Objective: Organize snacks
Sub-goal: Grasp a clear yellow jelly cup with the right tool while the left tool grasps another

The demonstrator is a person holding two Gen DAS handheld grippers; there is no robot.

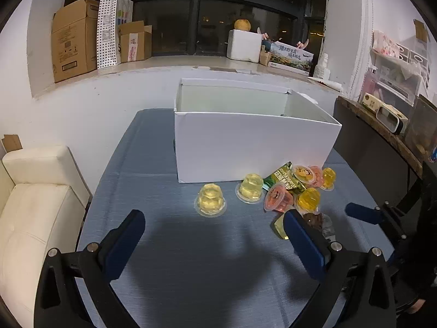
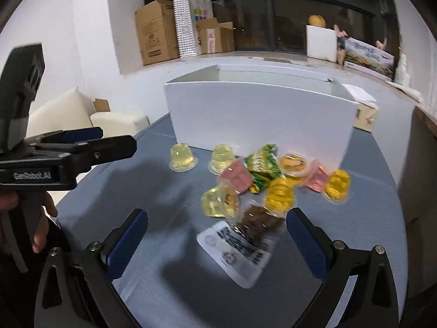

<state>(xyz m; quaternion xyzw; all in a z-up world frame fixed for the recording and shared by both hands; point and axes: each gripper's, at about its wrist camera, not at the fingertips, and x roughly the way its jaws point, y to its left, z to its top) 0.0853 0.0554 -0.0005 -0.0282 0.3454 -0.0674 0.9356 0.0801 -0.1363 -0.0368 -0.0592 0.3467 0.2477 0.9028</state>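
A: Status on both grippers?

B: Left gripper (image 1: 214, 228) has its jaws wide apart, nothing between them, bare blue tablecloth (image 1: 191, 273) under the gap. Right gripper (image 2: 217, 225) is also spread wide and empty.

A: What's closest to the right jaws?

B: A clear packet with a white label (image 2: 236, 248) lies just ahead in the gap, with something brown (image 2: 259, 220) in it. Just past the tips sits a pale yellow jelly cup (image 2: 218, 201), slightly motion-blurred.

A: Further out?

B: The rest of the snack pile: orange, pink and yellow cups around a green packet (image 2: 263, 164). Two pale cups stand apart, ahead of the left jaws; the nearer one (image 1: 210, 199) is just beyond the tips.

A: And the bin?

B: The white box (image 1: 254, 147) is behind the pile, open-topped. The part of its inside that shows is empty.

A: Progress?

B: I'd say barely started; every visible snack is on the cloth.
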